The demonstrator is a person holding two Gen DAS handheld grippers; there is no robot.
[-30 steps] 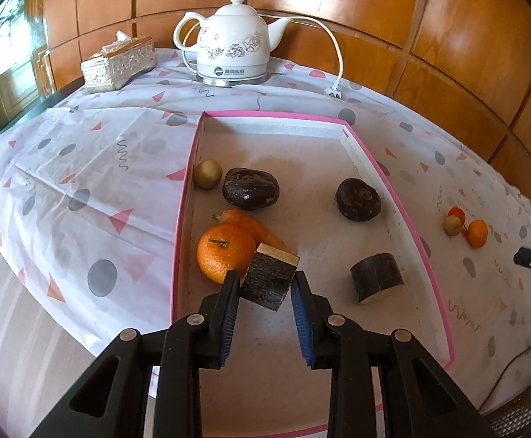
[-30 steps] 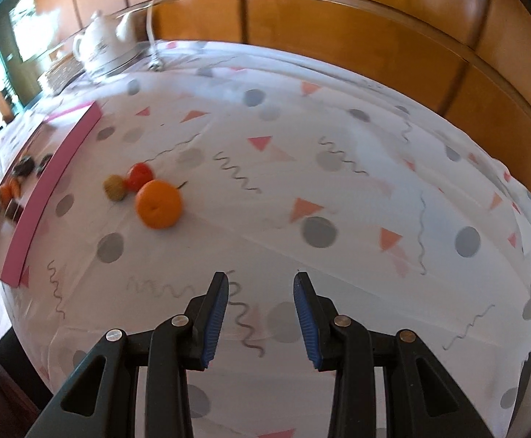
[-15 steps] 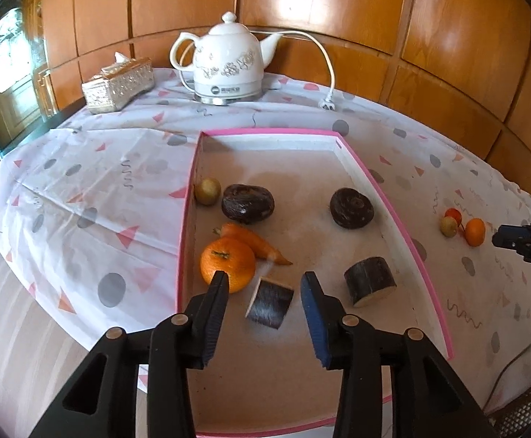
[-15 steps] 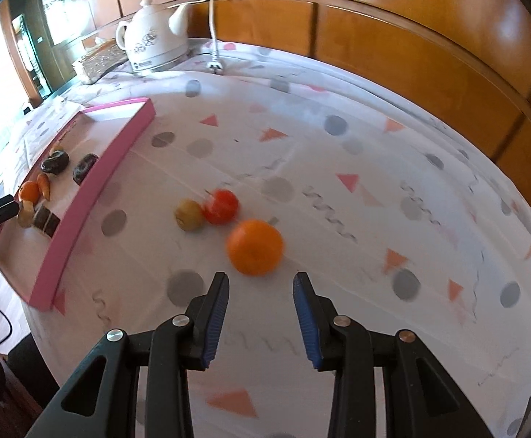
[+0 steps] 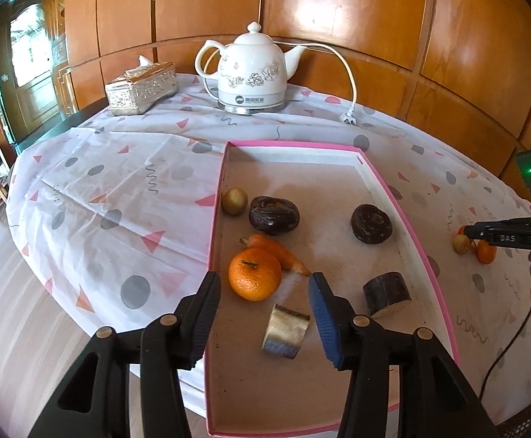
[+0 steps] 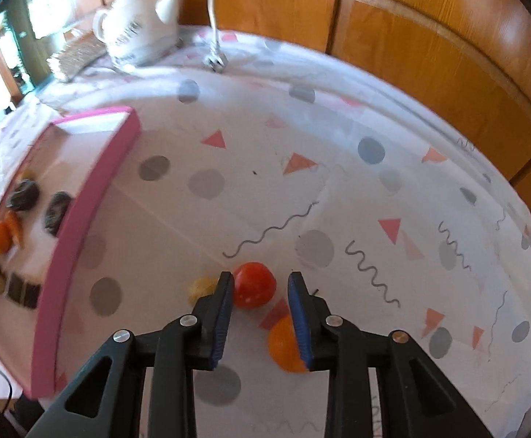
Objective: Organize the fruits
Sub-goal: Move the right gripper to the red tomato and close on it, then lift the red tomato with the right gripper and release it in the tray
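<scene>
A pink-rimmed tray holds an orange, a carrot, a small yellow fruit, two dark round fruits and two dark cut chunks. My left gripper is open above a chunk lying on the tray floor. My right gripper is open over the cloth, its fingers either side of a red tomato. An orange lies under its right finger and a small yellow fruit left of it.
A white electric kettle with cord and plug stands at the back. A patterned tissue box is to its left. Wood panelling runs behind the table. The cloth's edge drops off at the front left.
My left gripper let go of the dark chunk, opened wide and pulled back. My right gripper moved in over the three fruits on the cloth to the tomato.
</scene>
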